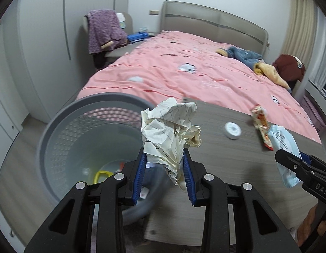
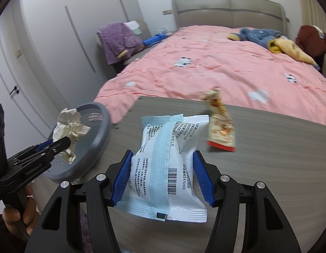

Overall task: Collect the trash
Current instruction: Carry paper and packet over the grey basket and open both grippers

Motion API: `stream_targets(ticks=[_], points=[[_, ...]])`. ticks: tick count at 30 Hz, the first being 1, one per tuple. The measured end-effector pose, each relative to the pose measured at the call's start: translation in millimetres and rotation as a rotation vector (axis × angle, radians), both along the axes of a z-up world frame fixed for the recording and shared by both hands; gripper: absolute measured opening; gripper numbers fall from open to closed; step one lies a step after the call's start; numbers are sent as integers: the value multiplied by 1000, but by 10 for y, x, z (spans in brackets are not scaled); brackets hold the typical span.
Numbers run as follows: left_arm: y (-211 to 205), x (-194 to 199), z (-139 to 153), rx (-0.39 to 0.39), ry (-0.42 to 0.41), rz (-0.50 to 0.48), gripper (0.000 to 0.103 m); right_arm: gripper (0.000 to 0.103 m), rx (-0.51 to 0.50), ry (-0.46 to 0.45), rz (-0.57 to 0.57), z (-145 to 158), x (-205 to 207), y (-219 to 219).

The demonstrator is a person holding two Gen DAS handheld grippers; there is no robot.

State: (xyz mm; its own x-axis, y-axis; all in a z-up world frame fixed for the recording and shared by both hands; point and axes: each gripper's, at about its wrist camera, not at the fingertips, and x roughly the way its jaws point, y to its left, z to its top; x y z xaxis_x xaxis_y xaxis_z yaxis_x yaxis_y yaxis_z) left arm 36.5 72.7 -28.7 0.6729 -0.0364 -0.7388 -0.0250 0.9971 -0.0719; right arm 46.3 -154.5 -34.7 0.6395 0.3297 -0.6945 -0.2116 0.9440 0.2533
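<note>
My left gripper (image 1: 164, 158) is shut on a crumpled ball of paper (image 1: 171, 126) and holds it in the air at the right rim of a grey mesh bin (image 1: 63, 126). The paper ball (image 2: 68, 128) and bin (image 2: 99, 135) also show in the right wrist view. My right gripper (image 2: 163, 158) is shut on a white and light-blue packet (image 2: 167, 164), held above the wooden table (image 2: 257, 168). The packet (image 1: 286, 145) shows at the right of the left wrist view. A red and cream snack wrapper (image 2: 221, 124) lies on the table.
A small white round lid (image 1: 233, 130) lies on the table near the wrapper (image 1: 261, 124). The bin holds a yellow ring (image 1: 101, 176) and scraps. A bed with a pink cover (image 1: 184, 73) runs behind the table. A chair with purple cloth (image 1: 104, 31) stands at back left.
</note>
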Motion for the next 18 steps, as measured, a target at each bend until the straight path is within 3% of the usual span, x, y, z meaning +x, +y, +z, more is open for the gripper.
stream_targets(ticks=[8,18], points=[[601,33,-23,14,13,97,33,57,11,-4,150,52,246,771],[1013,195,-142,22,33,150,33,57,-12,21,291,-2,468,1519]])
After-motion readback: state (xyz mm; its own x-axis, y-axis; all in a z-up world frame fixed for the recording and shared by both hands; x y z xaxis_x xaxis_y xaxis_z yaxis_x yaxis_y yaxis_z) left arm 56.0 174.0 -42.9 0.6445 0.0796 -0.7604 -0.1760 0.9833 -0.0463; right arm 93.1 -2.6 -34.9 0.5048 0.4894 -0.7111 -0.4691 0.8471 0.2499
